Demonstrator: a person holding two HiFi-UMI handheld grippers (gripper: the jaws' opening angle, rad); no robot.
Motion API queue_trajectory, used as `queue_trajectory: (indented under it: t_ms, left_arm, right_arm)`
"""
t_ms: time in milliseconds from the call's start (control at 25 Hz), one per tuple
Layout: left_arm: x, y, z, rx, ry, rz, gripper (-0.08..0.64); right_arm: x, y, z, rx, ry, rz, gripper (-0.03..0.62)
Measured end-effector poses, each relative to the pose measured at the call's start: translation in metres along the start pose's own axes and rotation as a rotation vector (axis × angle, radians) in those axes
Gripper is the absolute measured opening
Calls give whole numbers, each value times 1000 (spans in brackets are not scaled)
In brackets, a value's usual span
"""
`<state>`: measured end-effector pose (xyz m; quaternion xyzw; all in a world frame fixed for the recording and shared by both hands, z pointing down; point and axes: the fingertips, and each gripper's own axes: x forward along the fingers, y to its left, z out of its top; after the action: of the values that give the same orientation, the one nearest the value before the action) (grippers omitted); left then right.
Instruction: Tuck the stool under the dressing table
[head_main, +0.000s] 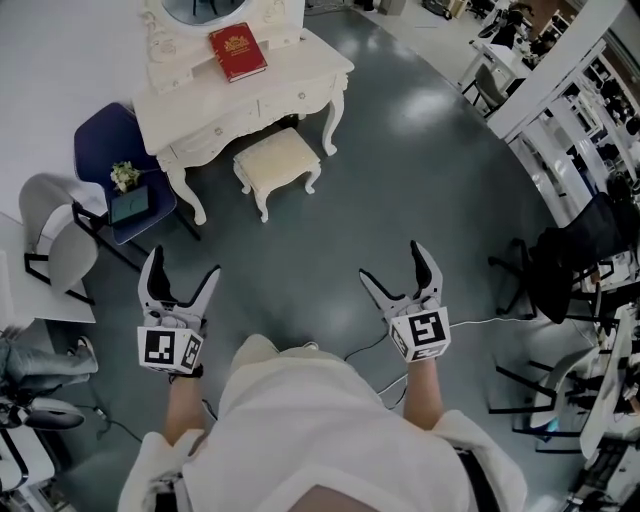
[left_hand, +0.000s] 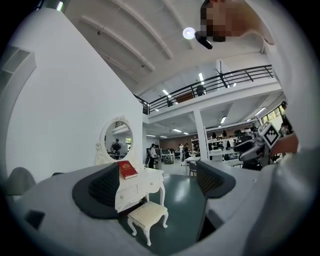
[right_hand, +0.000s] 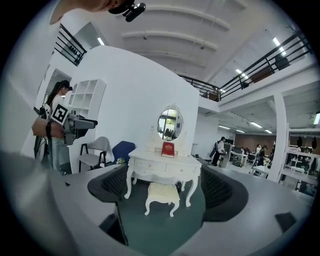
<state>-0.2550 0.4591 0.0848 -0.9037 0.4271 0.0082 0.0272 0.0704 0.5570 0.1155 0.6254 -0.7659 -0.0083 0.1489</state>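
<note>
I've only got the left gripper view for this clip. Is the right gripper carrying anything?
Observer: No. The right gripper has its jaws apart and empty.
Operator: Anything beside the dressing table?
Observer: A blue chair, with a small plant on its seat.
Operator: How close are the grippers to the stool?
Observer: The left gripper and the right are both well short of it, with bare floor between.
</note>
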Motion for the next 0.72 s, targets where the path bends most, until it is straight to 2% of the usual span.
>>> queue_trajectory:
  t_ms: [160, 400, 600, 720]
  left_arm:
    - [13, -10, 0, 16, 10, -20, 477]
    - [39, 1, -22, -11, 50, -23, 477]
    - [100, 33, -51, -58, 72, -58, 477]
    - [155, 67, -55, -84, 65, -68, 477]
  right_arm:
    - [9, -1, 1, 8, -18, 37, 445]
    - [49, 14, -24, 9, 53, 115, 445]
    - [112, -3, -33, 39, 83, 127, 443]
    - [170, -22, -20, 27, 93, 120, 443]
